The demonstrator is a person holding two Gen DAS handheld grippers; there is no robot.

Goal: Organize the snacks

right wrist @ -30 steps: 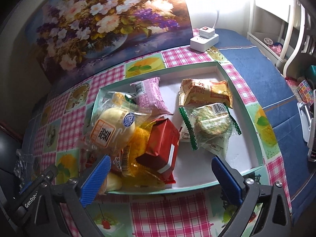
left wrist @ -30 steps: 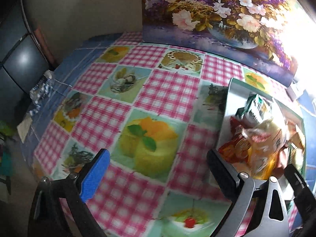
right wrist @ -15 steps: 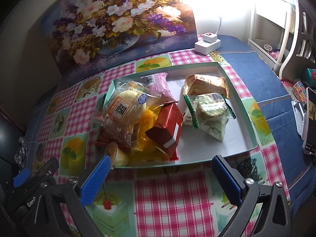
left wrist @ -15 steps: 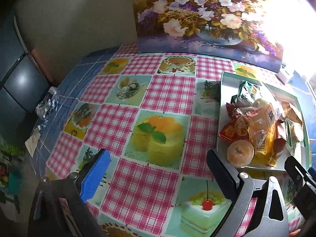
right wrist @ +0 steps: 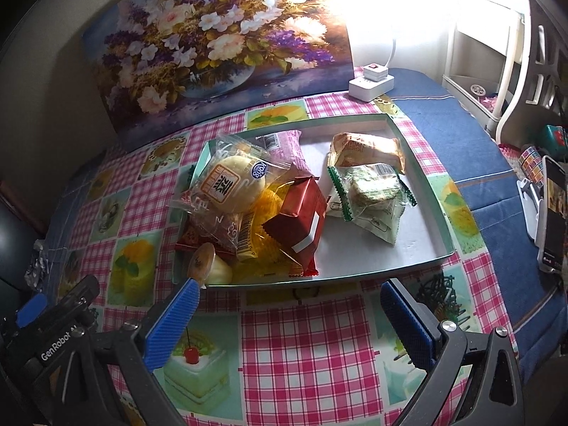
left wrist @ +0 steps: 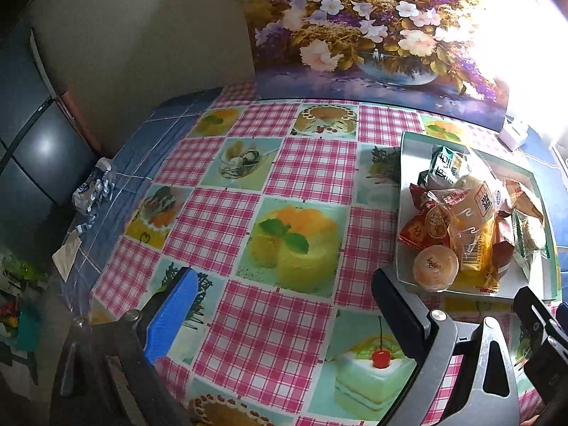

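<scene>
While spread wide, both grippers' fingers (left wrist: 170, 319) (right wrist: 404, 323) hold nothing.

I note a pink-checked tablecloth (right wrist: 301, 348) with printed dessert panels covering the table. A floral painting (right wrist: 213, 49) stands propped against the wall at 12 o'clock. A white power strip (right wrist: 371, 83) sits at 1 o'clock, just beside the painting. A phone (right wrist: 553, 220) on a stand occupies 3 o'clock. Crumpled wrappers (left wrist: 94, 191) lie at 9 o'clock on blue cloth (left wrist: 152, 156).
</scene>
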